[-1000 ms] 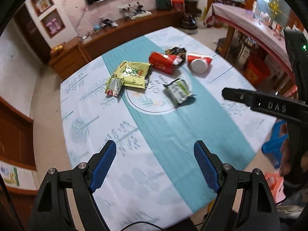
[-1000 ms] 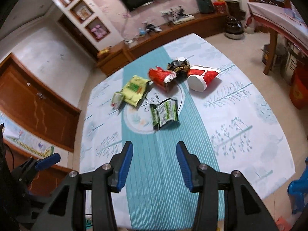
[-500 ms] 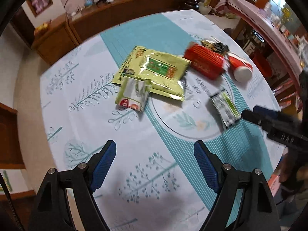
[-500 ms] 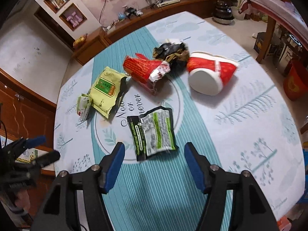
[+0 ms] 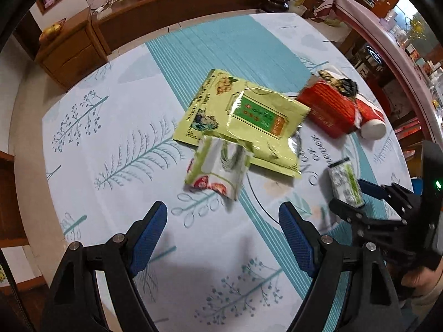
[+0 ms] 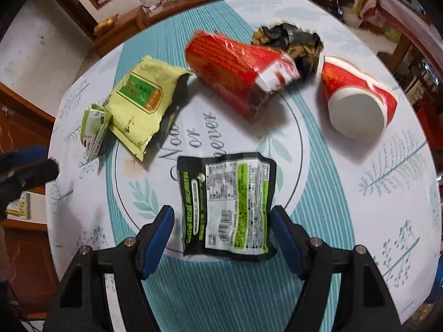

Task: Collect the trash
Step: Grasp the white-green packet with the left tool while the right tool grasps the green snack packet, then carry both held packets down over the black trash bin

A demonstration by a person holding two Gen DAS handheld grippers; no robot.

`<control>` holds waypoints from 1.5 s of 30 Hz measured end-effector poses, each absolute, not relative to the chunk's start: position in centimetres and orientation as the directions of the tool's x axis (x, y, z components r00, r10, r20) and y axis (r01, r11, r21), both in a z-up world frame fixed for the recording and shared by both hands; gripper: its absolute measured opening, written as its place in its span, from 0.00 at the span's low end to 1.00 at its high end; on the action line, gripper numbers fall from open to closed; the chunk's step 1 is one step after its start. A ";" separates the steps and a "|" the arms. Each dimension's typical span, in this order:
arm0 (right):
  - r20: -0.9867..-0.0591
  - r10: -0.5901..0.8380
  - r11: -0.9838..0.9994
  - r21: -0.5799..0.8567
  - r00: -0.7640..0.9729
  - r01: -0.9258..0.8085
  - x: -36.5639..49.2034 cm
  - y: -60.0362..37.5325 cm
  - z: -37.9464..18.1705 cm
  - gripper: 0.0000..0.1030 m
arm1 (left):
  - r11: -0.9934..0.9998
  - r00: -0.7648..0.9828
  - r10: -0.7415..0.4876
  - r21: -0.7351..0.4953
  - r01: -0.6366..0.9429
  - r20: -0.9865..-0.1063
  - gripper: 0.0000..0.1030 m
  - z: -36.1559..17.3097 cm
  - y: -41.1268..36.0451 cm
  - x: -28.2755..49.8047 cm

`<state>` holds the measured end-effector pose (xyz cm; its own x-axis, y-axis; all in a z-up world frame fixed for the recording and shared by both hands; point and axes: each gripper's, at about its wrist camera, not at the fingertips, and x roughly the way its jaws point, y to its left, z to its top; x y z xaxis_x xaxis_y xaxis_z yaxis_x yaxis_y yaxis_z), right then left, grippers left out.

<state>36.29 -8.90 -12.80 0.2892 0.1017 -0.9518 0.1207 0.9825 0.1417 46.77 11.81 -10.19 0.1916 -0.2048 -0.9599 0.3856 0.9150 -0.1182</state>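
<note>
Trash is scattered around the middle of a round table (image 6: 387, 193) with a white tablecloth (image 5: 116, 144) printed with little teal trees and leaves, plus a wide teal striped band (image 5: 227, 44) running across it. There's a circle design in the centre with cursive lettering (image 6: 193, 135).

What's lying there: a black-and-green wrapper (image 6: 227, 202), flat, label side up, sitting right between the fingers of the right gripper (image 6: 221, 232). Its jaws are opening and the blue pads (image 6: 159, 238) don't touch the wrapper. Behind it are a crumpled red bag (image 6: 235, 74), a dark crumpled wrapper (image 6: 290, 38) touching it, and a red paper cup (image 6: 357, 102) tipped on its side. Off to the left are a yellow-green pouch (image 5: 243, 116) and a small green-and-white packet (image 5: 218, 168) overlapping its near edge.

The left gripper (image 5: 221, 238) hangs over bare cloth just in front of that small packet, jaws spread wide, nothing between them.

Room-wise: a long wooden sideboard (image 5: 177, 2) along the far wall with cables and gadgets on top, a low wooden drawer cabinet (image 5: 72, 52) beside it, and a second table with a pinkish cloth (image 5: 368, 13) at the right.
</note>
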 end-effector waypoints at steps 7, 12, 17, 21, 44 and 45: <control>-0.952 0.037 0.988 0.080 0.305 0.130 36.1 -8.8 -12.7 0.55 | 0.911 0.147 -0.182 -0.111 0.397 -0.972 0.79 -12.6 11.3 49.2; -0.947 0.029 0.985 0.081 0.319 0.151 36.0 -9.4 -12.6 0.40 | 0.903 0.160 -0.158 -0.077 0.423 -0.974 0.79 -13.4 10.2 49.9; -0.945 0.039 0.979 0.101 0.324 0.176 35.6 -10.3 -12.4 0.32 | 0.910 0.152 -0.134 -0.061 0.411 -0.979 0.79 -14.8 9.5 51.5; -0.942 0.046 0.976 0.113 0.332 0.186 35.3 -10.8 -12.4 0.29 | 0.913 0.143 -0.120 -0.053 0.403 -0.982 0.68 -15.6 9.0 52.0; -0.885 0.264 0.942 0.321 0.384 0.093 27.4 -11.7 -8.5 0.05 | 0.921 0.225 -0.214 -0.119 0.371 -0.951 0.18 -8.0 7.2 33.3; -0.880 0.278 0.941 0.330 0.386 0.074 26.5 -11.9 -8.2 0.05 | 0.923 0.232 -0.216 -0.121 0.364 -0.948 0.18 -7.6 6.9 32.0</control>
<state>26.49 -11.91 -8.22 0.3859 0.2775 -0.8798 0.0745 0.9412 0.3296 32.02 6.89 -7.56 0.2324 -0.2163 -0.9483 0.3639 0.9235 -0.1214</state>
